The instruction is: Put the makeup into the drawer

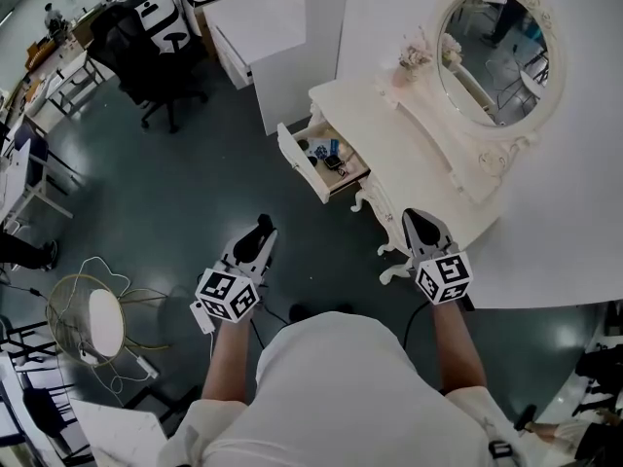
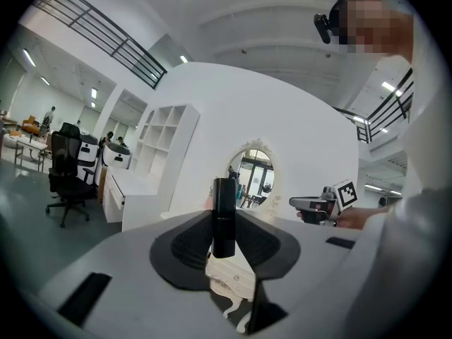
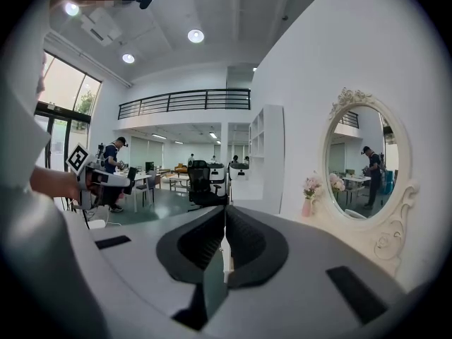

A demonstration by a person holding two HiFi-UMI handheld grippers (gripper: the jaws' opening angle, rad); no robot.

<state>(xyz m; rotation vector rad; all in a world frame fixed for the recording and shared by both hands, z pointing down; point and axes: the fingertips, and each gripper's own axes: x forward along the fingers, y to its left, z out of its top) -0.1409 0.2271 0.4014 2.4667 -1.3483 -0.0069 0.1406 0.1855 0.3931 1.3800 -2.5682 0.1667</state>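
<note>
My left gripper [image 2: 224,226] is shut on a black makeup tube [image 2: 224,207] that stands upright between its pads. In the head view the left gripper [image 1: 261,230] hangs over the dark floor, short of the white dressing table [image 1: 419,139]. The table's drawer [image 1: 295,163] is pulled open toward me, with several small makeup items [image 1: 327,154] inside. My right gripper [image 3: 226,221] is shut with nothing between its pads. In the head view the right gripper [image 1: 421,220] sits by the table's front edge, to the right of the drawer.
An oval mirror [image 1: 496,52] and a small flower vase [image 1: 413,62] stand on the table. A white cabinet [image 1: 258,27] and a black office chair [image 1: 146,56] are behind the drawer. A wire-frame stand [image 1: 92,324] with cables lies on the floor at the left.
</note>
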